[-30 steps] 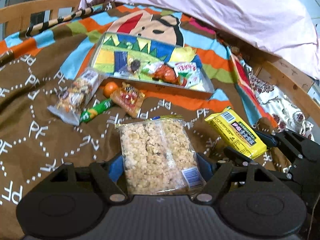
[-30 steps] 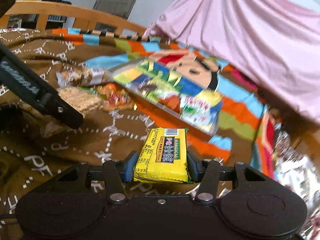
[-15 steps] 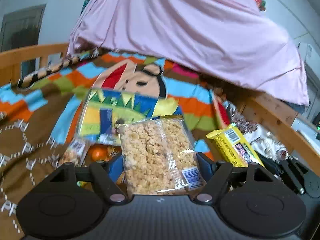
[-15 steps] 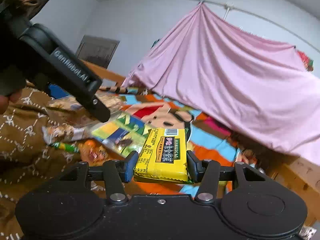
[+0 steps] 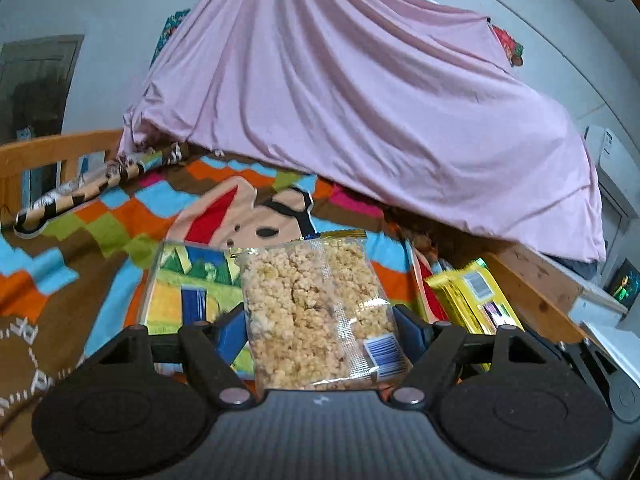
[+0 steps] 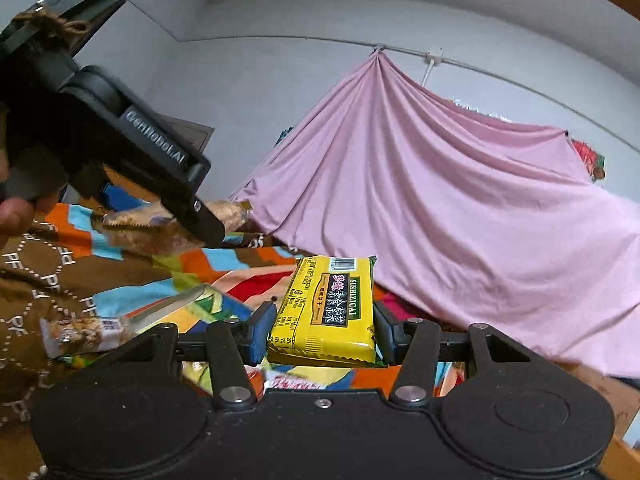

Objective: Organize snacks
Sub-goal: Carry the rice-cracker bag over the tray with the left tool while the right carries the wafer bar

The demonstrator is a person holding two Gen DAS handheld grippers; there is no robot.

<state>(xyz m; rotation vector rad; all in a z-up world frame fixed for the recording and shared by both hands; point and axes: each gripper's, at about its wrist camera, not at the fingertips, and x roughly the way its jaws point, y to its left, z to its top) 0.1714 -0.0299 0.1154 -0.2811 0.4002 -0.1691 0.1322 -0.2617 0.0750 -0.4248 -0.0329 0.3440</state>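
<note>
Left gripper raised, clamped on load; right gripper likewise.

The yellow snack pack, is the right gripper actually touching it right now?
Touching. The right wrist view shows the yellow snack pack clamped in the right gripper, with both blue pads pressed against its sides and no gap visible.

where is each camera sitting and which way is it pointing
Left wrist: on the left hand-held gripper, looking along its fingers at the rice-puff bag it grips, the tray, bed and pink sheet.
Right wrist: on the right hand-held gripper, gripping the yellow pack; the left gripper shows upper left.
Both share the sheet, tray and both packs.
</note>
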